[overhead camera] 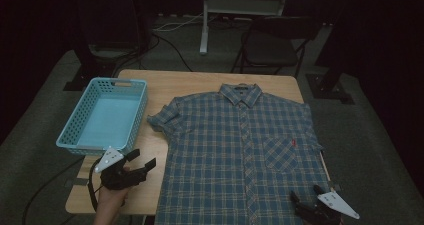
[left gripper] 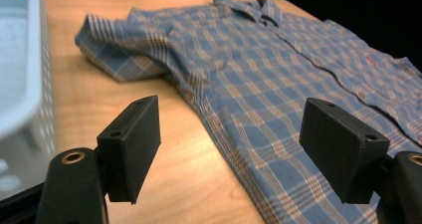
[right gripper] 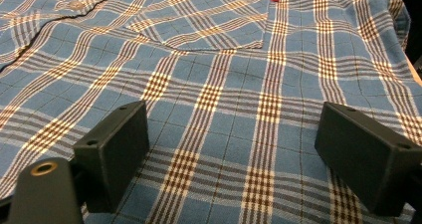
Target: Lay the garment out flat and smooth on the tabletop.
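Hand-held grippers at near edge of plaid shirt (overhead camera: 240, 150), folding not yet begun. Right hand-held gripper (overhead camera: 306, 196) low over hem, jaws spread, nothing pinched. Left hand-held gripper (overhead camera: 142, 159) just beside shirt's left side seam, jaws spread above bare tabletop (overhead camera: 150, 150), nothing between. Shirt lies flat, front up, buttoned, sleeves out, collar at far edge. Left of shirt: blue basket (overhead camera: 75, 135), nothing inside. All folds and stowing seemingly remain.

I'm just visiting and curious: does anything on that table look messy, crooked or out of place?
Mostly tidy. The plaid shirt lies flat and buttoned, but its sleeve nearest the blue basket is bunched and folded over instead of spread out. The shirt's hem also hangs past the table's near edge. The basket holds nothing.
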`<state>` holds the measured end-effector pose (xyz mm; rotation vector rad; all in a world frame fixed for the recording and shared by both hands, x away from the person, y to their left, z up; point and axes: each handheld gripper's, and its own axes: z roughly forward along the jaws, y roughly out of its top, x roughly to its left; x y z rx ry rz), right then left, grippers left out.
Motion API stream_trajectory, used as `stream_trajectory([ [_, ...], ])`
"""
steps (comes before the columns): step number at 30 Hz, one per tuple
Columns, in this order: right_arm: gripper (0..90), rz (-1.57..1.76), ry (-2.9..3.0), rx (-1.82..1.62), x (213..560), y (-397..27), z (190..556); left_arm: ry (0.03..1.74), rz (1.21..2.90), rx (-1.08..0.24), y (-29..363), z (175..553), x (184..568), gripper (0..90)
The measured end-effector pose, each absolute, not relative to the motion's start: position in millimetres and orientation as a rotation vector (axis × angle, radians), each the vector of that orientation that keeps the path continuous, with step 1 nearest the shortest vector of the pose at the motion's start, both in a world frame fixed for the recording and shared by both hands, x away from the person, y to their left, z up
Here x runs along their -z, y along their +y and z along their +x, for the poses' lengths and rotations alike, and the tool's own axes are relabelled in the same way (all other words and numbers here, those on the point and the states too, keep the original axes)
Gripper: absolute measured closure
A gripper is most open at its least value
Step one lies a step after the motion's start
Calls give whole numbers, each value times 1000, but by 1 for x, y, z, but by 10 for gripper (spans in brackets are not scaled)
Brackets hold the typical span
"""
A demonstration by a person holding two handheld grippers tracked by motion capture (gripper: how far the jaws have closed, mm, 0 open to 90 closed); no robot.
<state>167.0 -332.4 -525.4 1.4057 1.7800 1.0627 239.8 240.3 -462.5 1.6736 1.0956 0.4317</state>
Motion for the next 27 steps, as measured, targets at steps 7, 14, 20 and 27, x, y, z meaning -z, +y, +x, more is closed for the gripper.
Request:
stream_trajectory([
  [7, 130, 1404, 1776, -1066, 526, -332, 167, 1141, 1694, -429, 238, 229, 482, 182],
  [14, 130, 1403, 1769, -1069, 526, -332, 166, 1157, 1679, -529, 236, 217, 490, 182],
  [20, 130, 1404, 1764, -1072, 527, -332, 166, 1159, 1688, -620, 232, 207, 497, 182],
  [27, 130, 1401, 1763, -1072, 527, -332, 166, 1213, 1694, -703, 224, 198, 507, 182],
])
